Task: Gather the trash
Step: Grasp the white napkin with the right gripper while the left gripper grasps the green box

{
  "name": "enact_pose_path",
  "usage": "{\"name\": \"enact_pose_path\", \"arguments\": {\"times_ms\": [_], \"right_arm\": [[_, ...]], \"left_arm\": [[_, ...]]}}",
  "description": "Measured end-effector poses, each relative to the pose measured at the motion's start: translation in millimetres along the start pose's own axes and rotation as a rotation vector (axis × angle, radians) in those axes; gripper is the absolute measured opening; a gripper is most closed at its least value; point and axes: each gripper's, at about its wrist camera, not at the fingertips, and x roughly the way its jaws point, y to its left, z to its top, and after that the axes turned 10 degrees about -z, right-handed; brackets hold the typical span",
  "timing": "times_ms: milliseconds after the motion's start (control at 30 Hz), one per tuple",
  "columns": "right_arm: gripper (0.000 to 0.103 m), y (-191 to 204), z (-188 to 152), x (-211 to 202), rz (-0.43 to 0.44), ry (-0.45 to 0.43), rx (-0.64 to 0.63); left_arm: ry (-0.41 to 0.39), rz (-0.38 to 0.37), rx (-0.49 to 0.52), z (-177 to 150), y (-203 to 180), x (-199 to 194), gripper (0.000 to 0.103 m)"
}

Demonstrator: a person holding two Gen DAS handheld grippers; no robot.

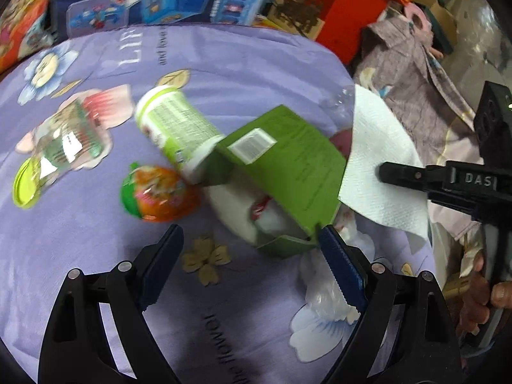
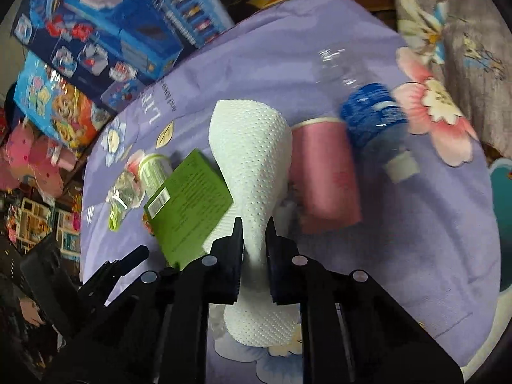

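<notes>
Two hand-held grippers in play over a lilac flower-printed bedsheet (image 1: 80,240) strewn with trash. Landmark: flat green cardboard carton (image 1: 284,172), lying roughly mid-sheet. Right hand-held gripper (image 2: 254,224) has its jaws pinched onto a white embossed paper towel sheet (image 2: 252,160), which hangs lifted just right of the carton and partly drapes over its edge; pinching at the narrow gathered end probably keeps the limp sheet from slipping. Left hand-held gripper (image 1: 249,240) hovers with jaws spread wide, empty, just in front of the carton, one pad near its open flap; likely lined up for the next pick. Left of the carton: white-and-green cylindrical tub (image 1: 176,128) on its side touching it, orange-and-green round wrapper (image 1: 156,192) nearby, clear crushed plastic bottle with yellow-green cap (image 1: 60,147) farther left. Right of the carton, beyond the towel: pink cylindrical can (image 2: 326,176), then clear bottle with blue label (image 2: 371,115). Crumpled clear plastic film (image 1: 323,291) lies in front. No bin is visible.
</notes>
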Motion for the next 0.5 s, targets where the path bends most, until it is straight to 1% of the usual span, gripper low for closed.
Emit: {"name": "enact_pose_path", "arguments": {"times_ms": [67, 167, 233, 300, 333, 367, 400, 467, 500], "right_arm": [[0.013, -12.6, -0.3, -6.6, -0.002, -0.013, 0.025], [0.013, -30.5, -2.0, -14.3, -0.003, -0.025, 0.063], [0.013, -42.2, -3.4, -18.4, -0.005, -0.032, 0.082], [0.013, -54.0, -5.0, -20.8, -0.006, -0.033, 0.101], [0.013, -59.9, -6.6, -21.7, -0.006, -0.034, 0.112], [0.013, -63.7, -7.3, -21.8, -0.005, -0.035, 0.12], [0.013, -69.4, -8.6, -22.1, -0.003, -0.035, 0.13], [0.013, -78.6, -10.9, -22.7, 0.001, -0.036, 0.148], [0.013, -83.4, -12.4, -23.8, 0.005, -0.038, 0.158]], "left_arm": [[0.009, -0.011, 0.013, 4.6, -9.1, 8.6, 0.088], [0.013, 0.006, 0.035, 10.1, -18.5, 22.5, 0.087], [0.023, 0.015, 0.048, 10.8, -23.5, 32.3, 0.084], [0.041, 0.017, 0.059, 10.4, -25.6, 39.3, 0.058], [0.058, 0.003, 0.062, 9.8, -27.8, 44.3, 0.049], [0.062, -0.001, 0.069, 9.5, -29.9, 46.0, 0.036], [0.06, 0.001, 0.079, 9.2, -33.8, 46.6, 0.027], [0.037, 0.034, 0.095, 10.2, -42.3, 42.6, 0.026], [0.024, 0.033, 0.104, 11.4, -46.8, 38.1, 0.025]]}}
